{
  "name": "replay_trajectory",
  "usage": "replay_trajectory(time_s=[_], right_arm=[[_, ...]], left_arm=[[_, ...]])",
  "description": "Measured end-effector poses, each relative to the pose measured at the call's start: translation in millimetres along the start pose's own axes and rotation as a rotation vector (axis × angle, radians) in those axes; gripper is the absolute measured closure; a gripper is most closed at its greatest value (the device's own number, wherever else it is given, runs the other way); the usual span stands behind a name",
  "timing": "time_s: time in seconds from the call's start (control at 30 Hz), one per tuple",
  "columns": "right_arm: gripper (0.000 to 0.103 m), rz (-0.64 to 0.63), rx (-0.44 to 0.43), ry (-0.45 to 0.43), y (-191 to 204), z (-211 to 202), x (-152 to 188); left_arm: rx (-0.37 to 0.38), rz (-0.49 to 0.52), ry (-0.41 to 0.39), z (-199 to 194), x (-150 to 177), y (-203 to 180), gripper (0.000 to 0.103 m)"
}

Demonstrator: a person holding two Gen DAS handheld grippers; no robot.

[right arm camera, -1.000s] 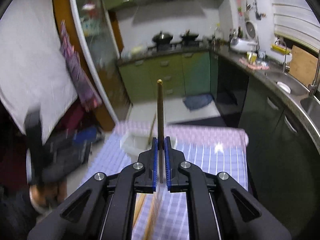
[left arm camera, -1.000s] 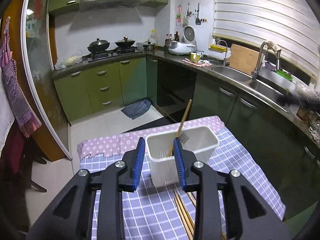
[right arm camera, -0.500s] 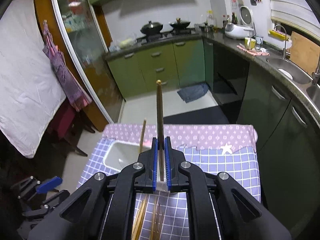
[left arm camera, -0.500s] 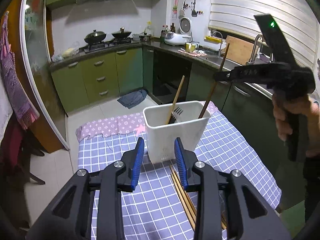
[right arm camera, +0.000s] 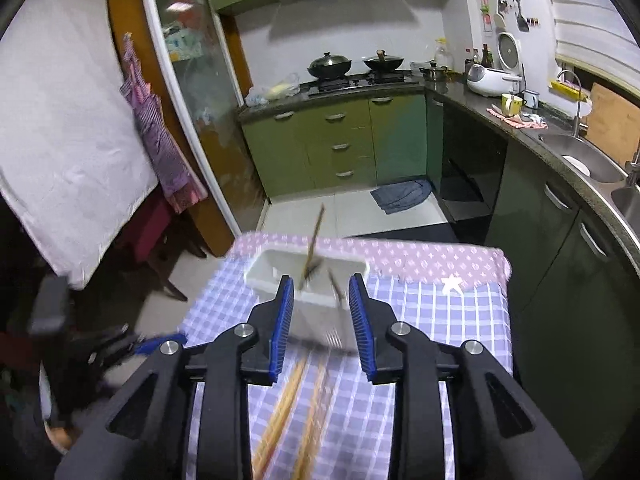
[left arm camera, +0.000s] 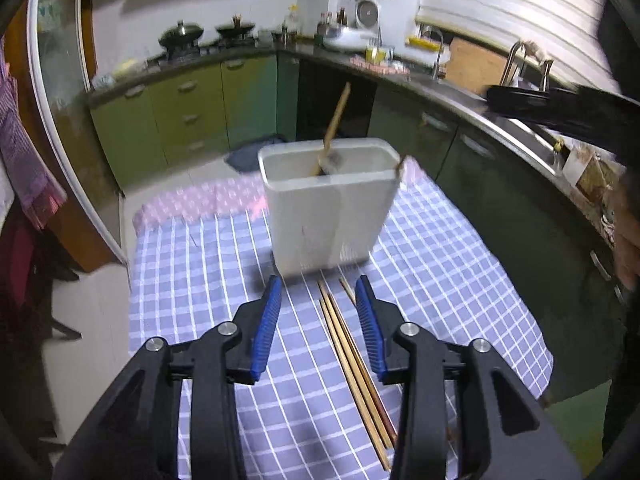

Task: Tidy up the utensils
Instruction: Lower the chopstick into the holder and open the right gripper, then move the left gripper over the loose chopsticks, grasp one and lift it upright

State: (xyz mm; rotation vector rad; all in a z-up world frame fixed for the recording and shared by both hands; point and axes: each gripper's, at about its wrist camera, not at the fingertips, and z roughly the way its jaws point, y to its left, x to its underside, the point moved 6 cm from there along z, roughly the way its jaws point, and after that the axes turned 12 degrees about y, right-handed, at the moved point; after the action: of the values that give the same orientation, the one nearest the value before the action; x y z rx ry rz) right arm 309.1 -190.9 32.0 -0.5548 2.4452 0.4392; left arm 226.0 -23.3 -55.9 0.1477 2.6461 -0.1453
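Observation:
A white plastic utensil holder [left arm camera: 326, 208] stands on the checked tablecloth [left arm camera: 440, 264]. A chopstick [left arm camera: 334, 124] and a dark fork lean inside it, and a second chopstick tip [left arm camera: 401, 165] shows at its right rim. Several chopsticks [left arm camera: 352, 356] lie on the cloth in front of it. My left gripper [left arm camera: 318, 300] is open and empty, low over those chopsticks. My right gripper [right arm camera: 320, 308] is open and empty, just above the holder [right arm camera: 308, 276], where two chopsticks [right arm camera: 314, 240] lean. More chopsticks [right arm camera: 292, 404] lie below it.
The table's pink-edged far side [right arm camera: 420, 256] faces green kitchen cabinets [right arm camera: 336, 144]. A sink and counter [right arm camera: 592, 168] run along the right. The right gripper's body [left arm camera: 560, 108] hangs at the upper right of the left wrist view.
My right gripper opened and let go of the chopstick, which now leans in the holder. My left gripper drew back from the holder and lowered towards the chopsticks on the cloth.

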Motion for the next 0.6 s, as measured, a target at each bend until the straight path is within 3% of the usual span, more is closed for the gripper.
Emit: replay_trajectory(time_s=[0.17,0.27,0.37,0.5,0.6], right_arm=[[0.072,-0.02,0.049,0.141,-14,19,59],[0.072,-0.015,0.101,0.277,-31,58,96],[0.072,0.016,0.073,0.397,-45,92,127],[0.072,0.021,0.061,0.457,-49,112,149],[0.072,0.021,0.043,0.462,-49,114,155]], left_arm=[[0.005,-0.055,0.174,51,20,-4,0.066],[0.031,-0.099,0.298,84,33,-4,0.066],[0.064,-0.144,0.418,115,47,-6,0.067],[0.082,-0.177,0.512,139,59,-11,0.07],[0.047,-0.173,0.523,145,59,-13,0.072]])
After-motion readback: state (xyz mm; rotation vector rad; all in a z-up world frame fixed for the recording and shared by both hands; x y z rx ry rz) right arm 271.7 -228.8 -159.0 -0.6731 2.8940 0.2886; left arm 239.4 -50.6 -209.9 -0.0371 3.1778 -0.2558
